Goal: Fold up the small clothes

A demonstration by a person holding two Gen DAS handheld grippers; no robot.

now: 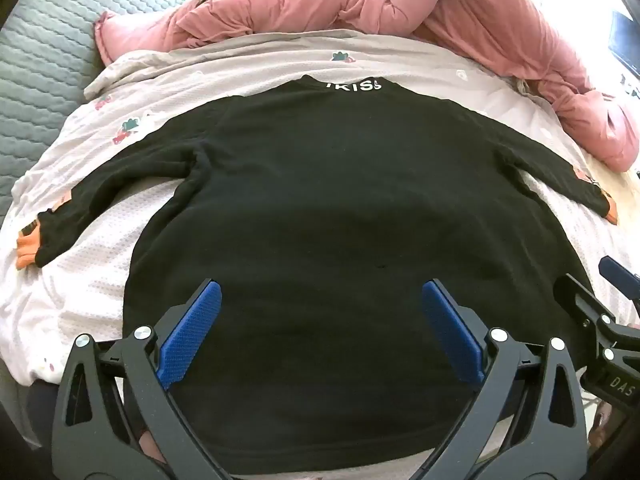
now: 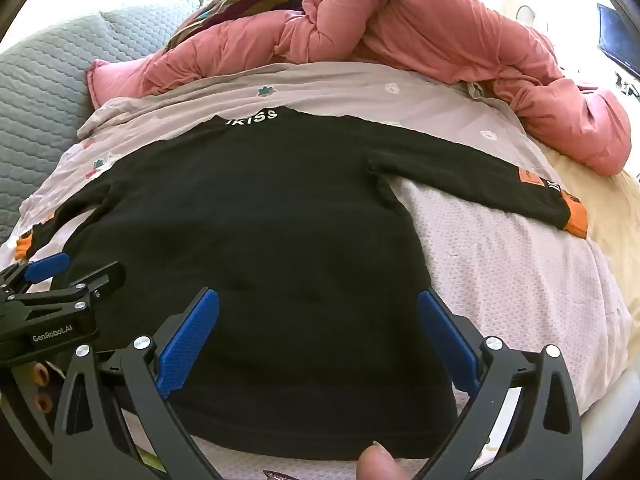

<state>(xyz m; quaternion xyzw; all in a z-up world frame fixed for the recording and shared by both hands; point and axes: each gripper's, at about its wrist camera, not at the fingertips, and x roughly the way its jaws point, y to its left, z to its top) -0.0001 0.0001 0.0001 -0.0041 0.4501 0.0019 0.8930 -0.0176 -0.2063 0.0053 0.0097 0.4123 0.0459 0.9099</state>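
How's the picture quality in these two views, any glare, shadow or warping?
Left wrist view: strong fisheye bend, daylight blown out at the top right corner, a soft shadow across the lower half of the black sweater. Right wrist view: same warping, glare top right beyond the pink quilt, a blurred fingertip at the bottom edge.

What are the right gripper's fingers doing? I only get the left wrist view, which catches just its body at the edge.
Observer: The right gripper is open, with its fingers spread over the lower part of the black sweater and gripping nothing.
Operator: How does the hem lie on that side?
Observer: The hem lies flat on the bedspread, with its corner unfolded.
Operator: Is anything else near it?
Observer: A person's fingertip shows at the bottom edge, just in front of the hem.
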